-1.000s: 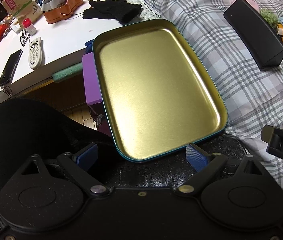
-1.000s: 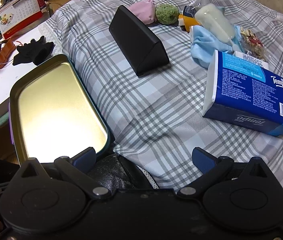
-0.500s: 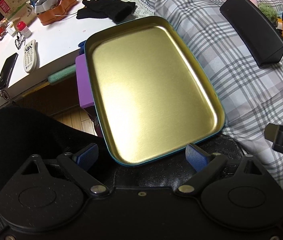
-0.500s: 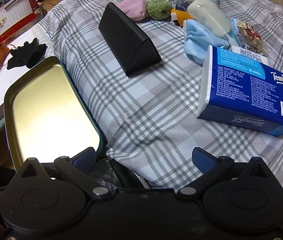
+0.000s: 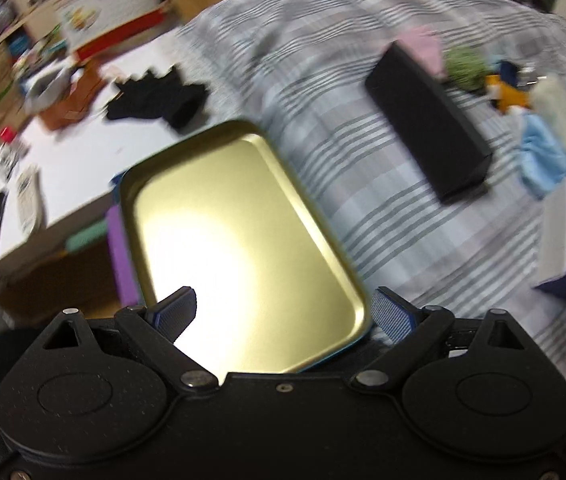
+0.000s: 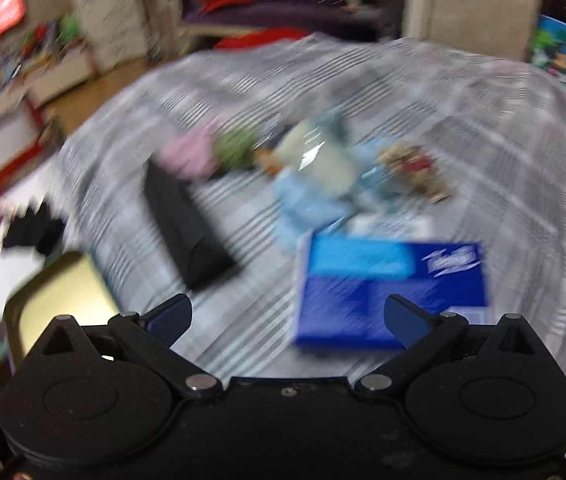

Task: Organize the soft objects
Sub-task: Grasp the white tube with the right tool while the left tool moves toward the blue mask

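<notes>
Both sets of jaws stand wide apart and hold nothing: the left gripper [image 5: 283, 312] hangs over the near end of the gold tray [image 5: 239, 236], and the right gripper [image 6: 287, 318] points down at the plaid bed cover [image 6: 483, 128] with the blue tissue pack [image 6: 391, 292] just ahead of its right finger. Soft things to sort lie in a loose cluster at the far side of the bed: a pink pouch [image 6: 193, 154], a green fuzzy ball [image 6: 239, 148], a pale blue cloth [image 6: 311, 200] with a whitish wrapped bundle [image 6: 319, 160] on it, and what looks like a small floral bag [image 6: 415, 170], though blur makes that last one uncertain. A black wedge-shaped case [image 6: 187, 228] sits between the tray and that cluster. Black gloves [image 5: 159, 96] rest on the white tabletop [image 5: 83, 168] beyond the tray.

Nothing is in the tray yet, so sorting seems barely begun. The tray overhangs the bed edge, partly propped on a purple block [image 5: 121, 248]; a careless drop or nudge could tip it. Items touching each other in the cluster could be dragged together, and the case blocks a straight path back
</notes>
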Available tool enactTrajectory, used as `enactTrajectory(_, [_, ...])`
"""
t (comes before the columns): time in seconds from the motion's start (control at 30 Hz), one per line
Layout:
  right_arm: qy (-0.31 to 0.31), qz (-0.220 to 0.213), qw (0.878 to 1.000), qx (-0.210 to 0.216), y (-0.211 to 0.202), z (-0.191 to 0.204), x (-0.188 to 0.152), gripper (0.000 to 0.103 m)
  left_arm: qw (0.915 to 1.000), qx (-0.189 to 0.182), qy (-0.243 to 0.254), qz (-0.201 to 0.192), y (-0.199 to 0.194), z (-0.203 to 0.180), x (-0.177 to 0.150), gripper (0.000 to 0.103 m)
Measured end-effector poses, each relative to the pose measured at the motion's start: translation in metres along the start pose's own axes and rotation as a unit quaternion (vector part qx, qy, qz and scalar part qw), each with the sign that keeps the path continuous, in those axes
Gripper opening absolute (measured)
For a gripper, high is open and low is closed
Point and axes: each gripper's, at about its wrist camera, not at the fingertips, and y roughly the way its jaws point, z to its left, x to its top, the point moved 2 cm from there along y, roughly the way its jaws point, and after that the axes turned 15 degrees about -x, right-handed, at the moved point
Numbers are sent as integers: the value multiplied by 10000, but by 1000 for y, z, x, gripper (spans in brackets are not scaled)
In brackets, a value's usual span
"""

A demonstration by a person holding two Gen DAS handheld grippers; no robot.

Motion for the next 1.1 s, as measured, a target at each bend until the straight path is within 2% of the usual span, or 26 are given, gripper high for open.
enactTrajectory(0.17, [491,384,9980,-79,42,-57,31,102,9985,-216,512,-29,5,-37,23,91])
enactTrajectory(0.27, [823,600,9944,-280,65,-90,45,102,9969,-351,705,11,10,-55,34,91])
enactTrajectory(0.43, [1139,877,9896,-64,87,-117,61,100,9939,-482,983,103,18,-78,43,91])
enactTrajectory(0.53, [968,928,9909,76,92,-108,64,100,9929,-481,1082,140,21,-85,47,91])
enactTrajectory(0.73, [416,1076,9931,227,109,-63,68,101,9936,-348,1060,157,24,-81,51,91])
enactTrajectory(0.87, [-167,991,9946,-248,122,-37,66,99,9943,-285,1021,136,23,-76,54,91])
enactTrajectory(0.97, [-200,1025,9939,-358,133,-36,63,91,9939,-255,1070,95,23,-77,57,91])
enactTrajectory(1.03, [-166,1063,9936,-358,137,-41,62,73,9931,-289,1134,88,23,-81,60,91])
enactTrajectory(1.1, [-78,1027,9943,-280,138,-48,63,73,9921,-372,1195,99,24,-88,63,91])
